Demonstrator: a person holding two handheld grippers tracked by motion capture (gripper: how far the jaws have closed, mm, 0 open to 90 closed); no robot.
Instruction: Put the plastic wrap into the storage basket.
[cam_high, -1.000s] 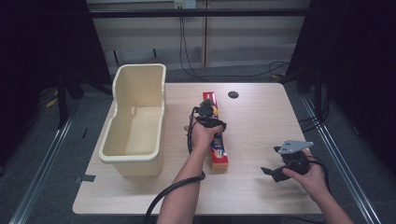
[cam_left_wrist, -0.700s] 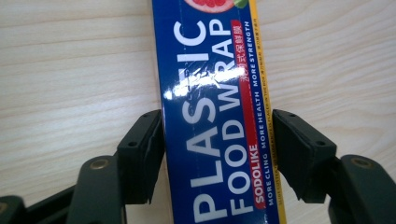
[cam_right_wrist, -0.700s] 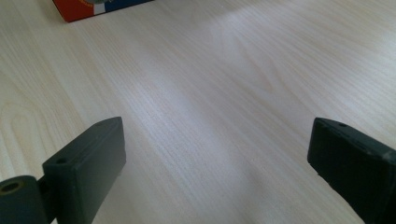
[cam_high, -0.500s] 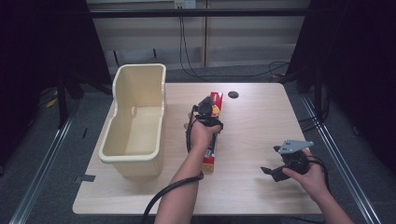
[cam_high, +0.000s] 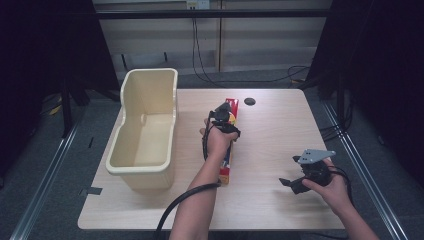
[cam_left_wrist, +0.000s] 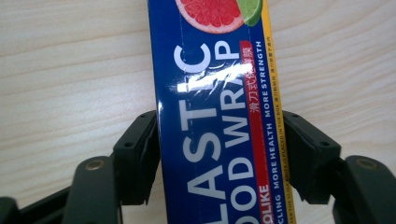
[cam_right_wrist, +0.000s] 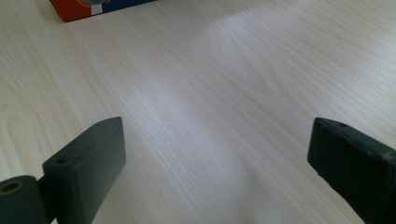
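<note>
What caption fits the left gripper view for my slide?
Left gripper shut on a blue plastic wrap box lying on the wooden table.

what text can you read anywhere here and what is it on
All on the blue box gripped by the left gripper:
"LASTIC" (start cut off)
"OOD WRAP" (start cut off)
"MORE HEALTH MORE STRENGTH"
"OLIKE" on the red stripe (start cut off)
Chinese characters on the red stripe: unreadable to me
Yellow edge print: too small
</note>
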